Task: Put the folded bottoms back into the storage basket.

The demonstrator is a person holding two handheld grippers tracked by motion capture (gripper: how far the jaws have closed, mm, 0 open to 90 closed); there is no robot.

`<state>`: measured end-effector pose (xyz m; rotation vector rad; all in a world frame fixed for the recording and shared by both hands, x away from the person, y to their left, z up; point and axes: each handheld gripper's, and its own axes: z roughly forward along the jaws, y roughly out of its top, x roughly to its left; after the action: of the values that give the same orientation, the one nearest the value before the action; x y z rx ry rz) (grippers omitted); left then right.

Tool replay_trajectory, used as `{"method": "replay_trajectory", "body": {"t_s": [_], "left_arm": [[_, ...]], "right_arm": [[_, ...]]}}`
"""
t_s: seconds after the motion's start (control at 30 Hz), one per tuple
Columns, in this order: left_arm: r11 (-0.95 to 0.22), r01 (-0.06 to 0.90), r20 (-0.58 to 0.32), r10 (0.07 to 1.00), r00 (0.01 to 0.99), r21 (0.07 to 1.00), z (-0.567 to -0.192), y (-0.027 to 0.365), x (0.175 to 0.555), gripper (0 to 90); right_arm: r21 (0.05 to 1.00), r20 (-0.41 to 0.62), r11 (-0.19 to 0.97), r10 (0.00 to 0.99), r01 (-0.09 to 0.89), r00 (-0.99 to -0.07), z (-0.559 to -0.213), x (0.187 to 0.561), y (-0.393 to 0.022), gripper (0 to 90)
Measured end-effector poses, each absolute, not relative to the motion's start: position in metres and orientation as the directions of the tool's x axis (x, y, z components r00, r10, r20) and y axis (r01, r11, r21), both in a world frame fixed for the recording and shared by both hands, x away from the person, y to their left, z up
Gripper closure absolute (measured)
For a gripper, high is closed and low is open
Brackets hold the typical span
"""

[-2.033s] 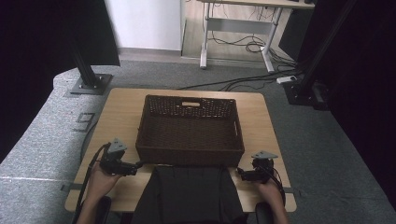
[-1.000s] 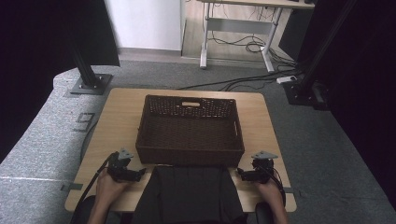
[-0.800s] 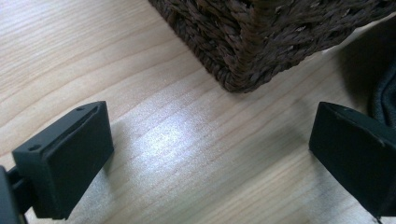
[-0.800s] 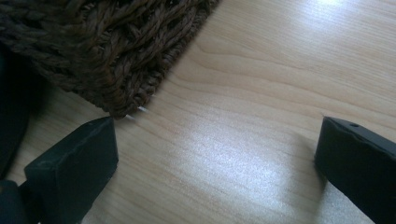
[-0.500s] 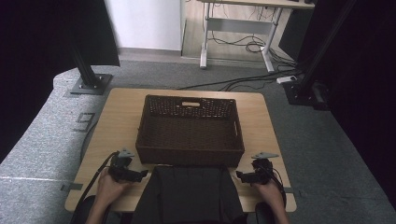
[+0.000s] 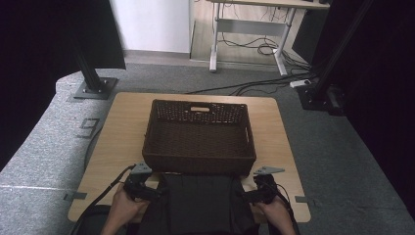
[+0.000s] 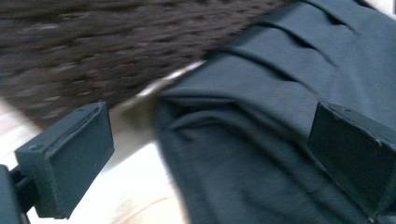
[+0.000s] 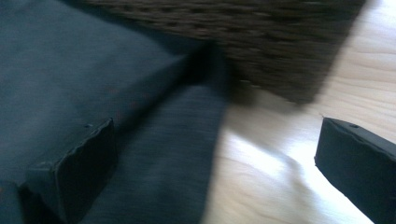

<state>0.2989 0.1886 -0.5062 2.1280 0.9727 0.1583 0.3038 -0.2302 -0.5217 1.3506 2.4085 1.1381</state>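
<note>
A dark folded cloth (image 6: 198, 200) lies at the table's front edge, just in front of a brown wicker basket (image 6: 198, 165). My left gripper (image 6: 154, 192) is at the cloth's left edge and my right gripper (image 6: 247, 196) at its right edge, both low over the table. In the left gripper view the jaws of the left gripper (image 7: 210, 158) stand wide apart, straddling the cloth's (image 7: 261, 116) edge below the basket wall (image 7: 70, 56). Seen from its own camera, the right gripper (image 8: 217, 163) is also open across the cloth's (image 8: 70, 70) edge, near the basket corner (image 8: 261, 42).
The light wooden table (image 6: 122, 127) has bare strips left and right of the basket. Black stand bases (image 6: 93, 88) sit on the grey carpet behind the table, and cables lie near a desk frame (image 6: 244, 29) at the back.
My left gripper has moved in from the left to the cloth's left edge. My right gripper has shifted slightly toward the cloth's right edge. Basket and cloth have stayed put.
</note>
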Motion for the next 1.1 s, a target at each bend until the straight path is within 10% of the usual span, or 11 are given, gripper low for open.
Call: {"method": "replay_trajectory", "body": {"t_s": [0.93,1.1], "left_arm": [[-0.422,0.699,-0.269,0.71,0.651,0.578,-0.534,0.169,0.285,0.4],[-0.43,0.694,-0.306,0.674,0.672,0.578,-0.532,0.168,0.282,14.0]], "right_arm": [[0.589,0.318,0.377,0.706,0.715,-0.633,-0.538,0.298,-0.183,0.0],[0.566,0.319,0.426,0.675,0.705,-0.665,-0.535,0.297,-0.169,5.2]]}}
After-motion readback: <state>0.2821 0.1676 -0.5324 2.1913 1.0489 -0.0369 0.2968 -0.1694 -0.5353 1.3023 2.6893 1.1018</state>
